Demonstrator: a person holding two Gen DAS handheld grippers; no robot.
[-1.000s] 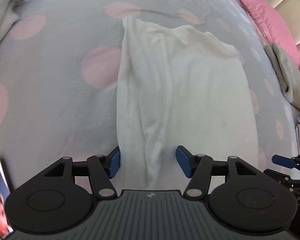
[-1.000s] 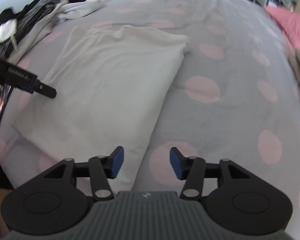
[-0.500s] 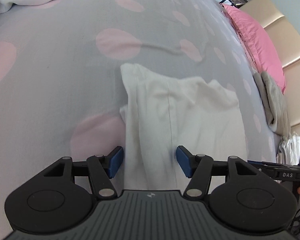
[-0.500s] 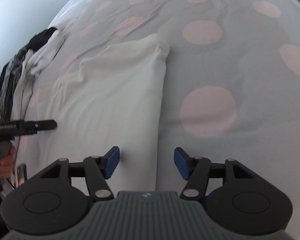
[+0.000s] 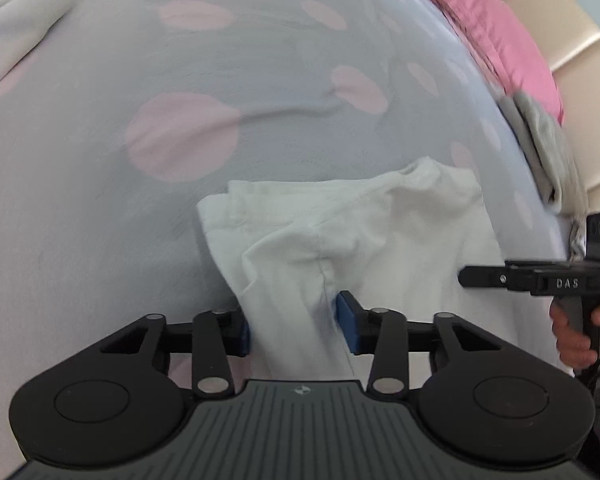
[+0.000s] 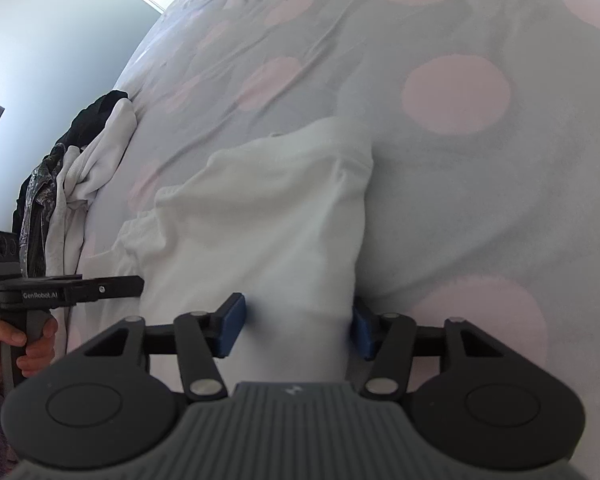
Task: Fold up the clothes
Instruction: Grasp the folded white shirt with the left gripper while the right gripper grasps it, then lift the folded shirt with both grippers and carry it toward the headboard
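A white garment [image 5: 380,240], folded into a long strip, lies on the grey bedsheet with pink dots [image 5: 140,80]. My left gripper [image 5: 294,330] points down at the strip's left edge near its far end. Its jaws are closing, and the blue pads press a puckered fold of cloth between them. In the right wrist view the same garment [image 6: 268,208] fills the gap of my right gripper [image 6: 296,330]. Its jaws are closing too, around the strip's right edge. The left pad rests on the cloth and the right pad stands at the edge, with no clear pinch.
A pink pillow [image 5: 500,40], a grey garment [image 5: 548,148] and a beige headboard [image 5: 572,32] line the right side. A heap of dark and white clothes [image 6: 80,168] lies at the bed's left edge. A person's hand [image 6: 32,340] holds each handle.
Both grippers slid along the garment toward its far end and came lower. Both pairs of jaws narrowed. The cloth at the left gripper has bunched into a fold.
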